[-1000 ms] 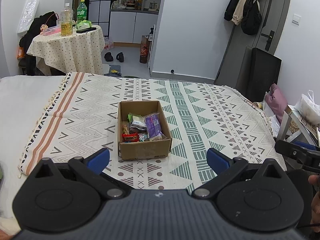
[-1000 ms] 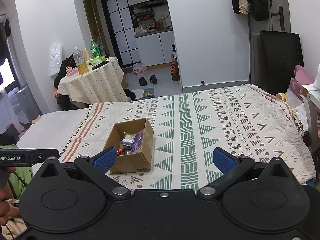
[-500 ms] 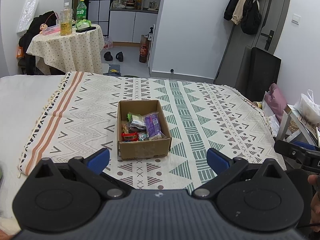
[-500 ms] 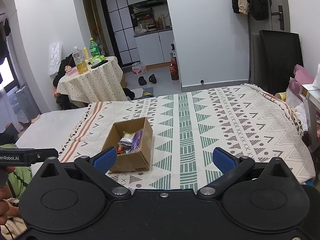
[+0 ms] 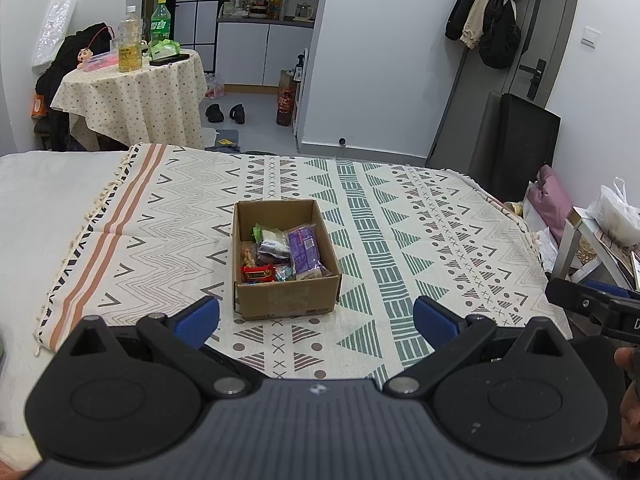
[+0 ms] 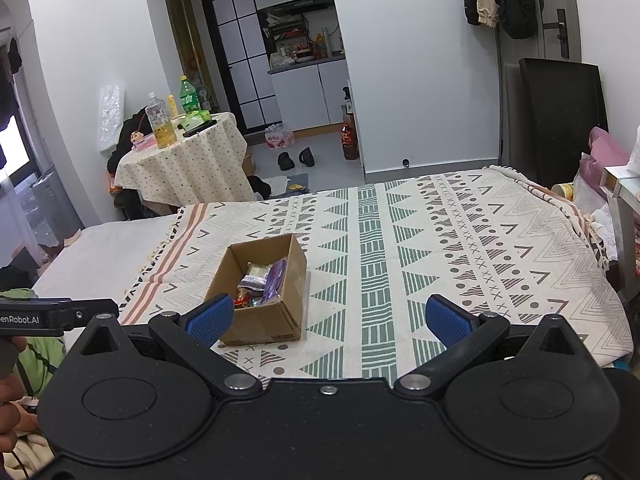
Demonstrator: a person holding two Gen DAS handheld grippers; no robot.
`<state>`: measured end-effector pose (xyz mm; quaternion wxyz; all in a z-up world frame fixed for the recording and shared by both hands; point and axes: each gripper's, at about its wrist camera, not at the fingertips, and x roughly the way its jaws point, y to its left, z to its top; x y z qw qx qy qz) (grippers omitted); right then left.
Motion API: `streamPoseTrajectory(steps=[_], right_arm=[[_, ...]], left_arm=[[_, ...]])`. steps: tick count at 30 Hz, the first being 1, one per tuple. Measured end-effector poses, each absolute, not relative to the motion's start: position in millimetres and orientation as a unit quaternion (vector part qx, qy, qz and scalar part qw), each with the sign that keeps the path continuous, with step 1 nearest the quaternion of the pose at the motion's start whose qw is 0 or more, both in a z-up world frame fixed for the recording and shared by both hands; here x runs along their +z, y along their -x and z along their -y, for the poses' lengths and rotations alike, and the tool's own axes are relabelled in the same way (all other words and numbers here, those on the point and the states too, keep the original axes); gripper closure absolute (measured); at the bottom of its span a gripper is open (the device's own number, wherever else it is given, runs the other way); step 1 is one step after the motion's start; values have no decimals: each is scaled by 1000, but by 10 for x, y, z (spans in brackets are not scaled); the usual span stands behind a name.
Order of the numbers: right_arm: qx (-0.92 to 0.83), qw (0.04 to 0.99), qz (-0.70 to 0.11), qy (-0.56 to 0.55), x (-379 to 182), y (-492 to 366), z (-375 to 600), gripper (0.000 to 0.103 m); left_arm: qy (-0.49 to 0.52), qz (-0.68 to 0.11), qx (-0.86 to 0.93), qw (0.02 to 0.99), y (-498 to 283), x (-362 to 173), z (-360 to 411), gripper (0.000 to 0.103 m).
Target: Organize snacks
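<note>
Nearest the lens in the left wrist view, the left claw (image 5: pixel 316 317) was spread wide, its blue pads (image 5: pixel 198 319) held apart and gripping nothing, hovering over the near edge of the bed. At about 3 o'clock in that view the black body of the other tool poked in from the frame edge. In the right wrist view the right claw (image 6: pixel 328 319) was likewise spread wide and empty, with one blue pad overlapping the near corner of the box in the picture, though I could not tell whether it touched it. Just beyond both claws a patterned blanket (image 5: pixel 400 240) with green triangles and orange stripes covered the bed, and on it sat an open cardboard box (image 5: pixel 286 300), at 12 o'clock from the left claw and around 11 o'clock from the right. Inside the box lay the snacks: a purple packet (image 5: pixel 305 246) along the right side, a pale packet (image 5: pixel 274 236) beside it, and a red packet (image 5: pixel 258 273) at the near left corner. Farther off, at 10 o'clock, a round bench (image 5: pixel 136 96) under a dotted cloth carried a green bottle (image 5: pixel 160 26) and a clear bottle (image 5: pixel 129 46). At 1 o'clock, coats (image 5: pixel 486 8) hung by the door.
</note>
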<state>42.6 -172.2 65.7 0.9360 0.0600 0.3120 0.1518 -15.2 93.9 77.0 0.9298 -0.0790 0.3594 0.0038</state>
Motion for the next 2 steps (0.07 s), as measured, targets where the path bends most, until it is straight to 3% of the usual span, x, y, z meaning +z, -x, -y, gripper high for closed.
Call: streamPoseTrajectory(steps=[2], right_arm=[[150,936,-313,-59,638,-435,1711,0]], left_arm=[[79,-358,1,930,151,767,-925,0]])
